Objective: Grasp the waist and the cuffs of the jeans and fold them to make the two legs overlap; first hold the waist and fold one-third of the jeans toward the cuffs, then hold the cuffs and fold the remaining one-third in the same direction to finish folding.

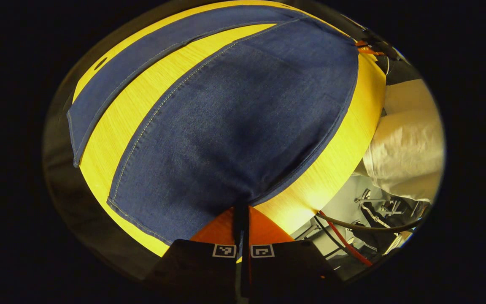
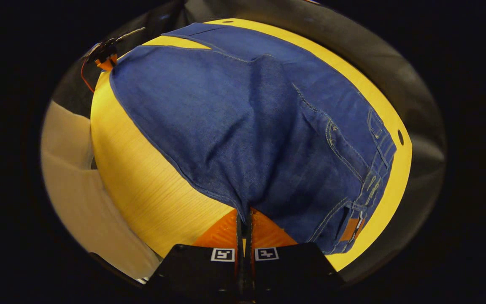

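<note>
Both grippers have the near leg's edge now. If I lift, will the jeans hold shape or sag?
Likely sag: the jeans are soft denim, already tenting into a ridge above the right gripper. The span toward the left gripper will probably droop. They should slide readily over the smooth yellow table.

Left gripper view looked from low and close at the near edge of the yellow desk (image 1: 336,164), across one jeans (image 1: 234,126) leg, right gripper view equally near, facing the waist end, both views shared the jeans (image 2: 247,126) and desk (image 2: 141,177).
</note>
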Demonstrator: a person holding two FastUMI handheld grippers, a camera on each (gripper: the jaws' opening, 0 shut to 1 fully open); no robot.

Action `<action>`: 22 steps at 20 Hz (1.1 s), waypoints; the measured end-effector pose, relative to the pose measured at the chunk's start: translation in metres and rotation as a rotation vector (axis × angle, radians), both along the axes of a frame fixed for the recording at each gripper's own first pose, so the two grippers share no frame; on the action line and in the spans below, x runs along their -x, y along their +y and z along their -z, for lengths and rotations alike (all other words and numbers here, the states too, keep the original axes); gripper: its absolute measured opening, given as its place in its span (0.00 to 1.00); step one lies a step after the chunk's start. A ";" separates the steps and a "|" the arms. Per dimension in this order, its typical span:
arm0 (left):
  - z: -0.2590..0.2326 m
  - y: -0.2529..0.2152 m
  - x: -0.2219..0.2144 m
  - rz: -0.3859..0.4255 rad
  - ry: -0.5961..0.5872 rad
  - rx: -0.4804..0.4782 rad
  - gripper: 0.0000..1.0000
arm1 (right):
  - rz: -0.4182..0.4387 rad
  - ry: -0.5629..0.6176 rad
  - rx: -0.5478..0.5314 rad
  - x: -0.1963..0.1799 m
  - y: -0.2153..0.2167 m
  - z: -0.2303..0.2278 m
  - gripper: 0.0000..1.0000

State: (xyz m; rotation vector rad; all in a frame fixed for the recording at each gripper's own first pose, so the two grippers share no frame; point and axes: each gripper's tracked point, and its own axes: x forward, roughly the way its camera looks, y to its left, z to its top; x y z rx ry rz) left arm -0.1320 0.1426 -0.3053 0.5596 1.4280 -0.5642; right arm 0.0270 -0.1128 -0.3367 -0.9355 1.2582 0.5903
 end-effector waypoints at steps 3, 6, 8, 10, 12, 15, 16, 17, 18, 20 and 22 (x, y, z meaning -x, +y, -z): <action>-0.002 0.000 0.006 -0.012 0.040 -0.001 0.00 | 0.109 -0.051 -0.020 -0.004 0.002 -0.004 0.03; -0.011 0.010 0.007 0.079 0.100 -0.071 0.00 | 0.197 -0.126 -0.084 -0.004 0.014 -0.028 0.03; -0.027 0.018 -0.003 0.127 0.103 -0.113 0.00 | 0.216 -0.166 -0.114 -0.007 0.026 -0.052 0.00; -0.056 0.022 -0.017 0.130 0.092 -0.139 0.00 | 0.206 -0.212 -0.129 -0.018 0.041 -0.074 0.00; -0.087 0.024 -0.039 0.129 0.074 -0.171 0.00 | 0.222 -0.257 -0.160 -0.035 0.054 -0.099 0.03; -0.129 0.033 -0.088 0.132 0.030 -0.235 0.00 | 0.254 -0.312 -0.233 -0.076 0.081 -0.132 0.00; -0.139 0.035 -0.102 0.129 0.022 -0.254 0.00 | 0.268 -0.337 -0.258 -0.094 0.092 -0.142 0.02; -0.148 0.038 -0.116 0.129 0.014 -0.274 0.00 | 0.288 -0.362 -0.290 -0.114 0.103 -0.150 0.02; -0.156 0.041 -0.135 0.129 -0.001 -0.305 0.00 | 0.298 -0.376 -0.322 -0.129 0.110 -0.156 0.00; -0.165 0.049 -0.168 0.122 -0.026 -0.369 0.00 | 0.303 -0.397 -0.351 -0.167 0.126 -0.164 0.02; -0.170 0.050 -0.198 0.109 -0.048 -0.399 0.00 | 0.271 -0.431 -0.333 -0.207 0.136 -0.162 0.00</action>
